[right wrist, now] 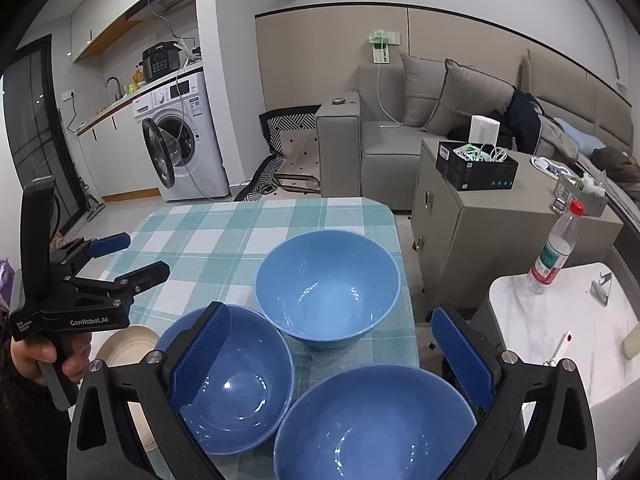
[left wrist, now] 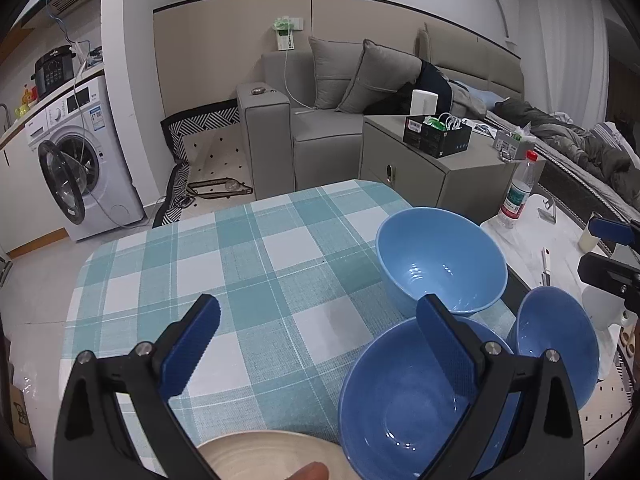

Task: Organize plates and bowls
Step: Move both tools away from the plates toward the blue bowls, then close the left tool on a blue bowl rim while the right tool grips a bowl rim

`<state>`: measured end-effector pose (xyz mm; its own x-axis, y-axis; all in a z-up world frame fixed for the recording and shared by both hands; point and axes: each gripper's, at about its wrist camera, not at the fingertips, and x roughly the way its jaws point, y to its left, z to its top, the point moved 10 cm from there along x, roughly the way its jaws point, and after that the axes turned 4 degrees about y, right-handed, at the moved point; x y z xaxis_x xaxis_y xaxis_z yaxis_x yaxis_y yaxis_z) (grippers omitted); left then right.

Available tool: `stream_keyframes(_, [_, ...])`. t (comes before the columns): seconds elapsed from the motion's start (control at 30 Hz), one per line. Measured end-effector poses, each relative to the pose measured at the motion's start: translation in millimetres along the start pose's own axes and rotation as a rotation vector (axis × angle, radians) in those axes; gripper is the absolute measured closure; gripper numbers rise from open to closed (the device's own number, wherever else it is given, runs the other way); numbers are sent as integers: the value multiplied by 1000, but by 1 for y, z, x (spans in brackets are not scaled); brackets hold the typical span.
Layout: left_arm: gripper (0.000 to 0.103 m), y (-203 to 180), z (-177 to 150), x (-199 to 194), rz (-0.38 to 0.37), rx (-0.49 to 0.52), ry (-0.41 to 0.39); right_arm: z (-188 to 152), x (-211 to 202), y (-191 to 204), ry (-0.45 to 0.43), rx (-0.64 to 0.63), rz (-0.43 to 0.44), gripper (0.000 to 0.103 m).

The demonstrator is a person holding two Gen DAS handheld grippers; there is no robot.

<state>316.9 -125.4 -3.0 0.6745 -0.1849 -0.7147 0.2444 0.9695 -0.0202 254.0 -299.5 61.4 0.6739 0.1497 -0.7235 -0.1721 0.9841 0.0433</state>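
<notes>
Three blue bowls stand on the checked tablecloth [right wrist: 224, 236]: a light blue far bowl [right wrist: 327, 286], a darker bowl at near left [right wrist: 240, 384] and one at near right [right wrist: 372, 424]. A beige plate [right wrist: 128, 346] lies at the table's near left edge. My right gripper [right wrist: 336, 356] is open and empty above the two near bowls. My left gripper [right wrist: 128, 256] is open and empty over the table's left side. In the left wrist view my left gripper [left wrist: 320, 340] is open, with the plate [left wrist: 260, 456] below it, a near bowl [left wrist: 404, 404] under its right finger and the far bowl [left wrist: 440, 260] beyond.
A marble side table [right wrist: 560, 320] with a water bottle [right wrist: 556, 252] stands to the right. A grey cabinet [right wrist: 472, 224] with a black box, a sofa [right wrist: 400, 128] and a washing machine [right wrist: 180, 136] lie beyond the table.
</notes>
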Motion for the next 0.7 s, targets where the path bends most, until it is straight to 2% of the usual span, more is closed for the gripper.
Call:
stream_keyframes(0.53, [4, -17, 11, 45, -14, 20, 75, 10, 42, -17, 61, 27, 9, 1])
stream_keyframes(0.7, [4, -22, 13, 59, -41, 1, 107, 8, 58, -29, 92, 59, 7, 1])
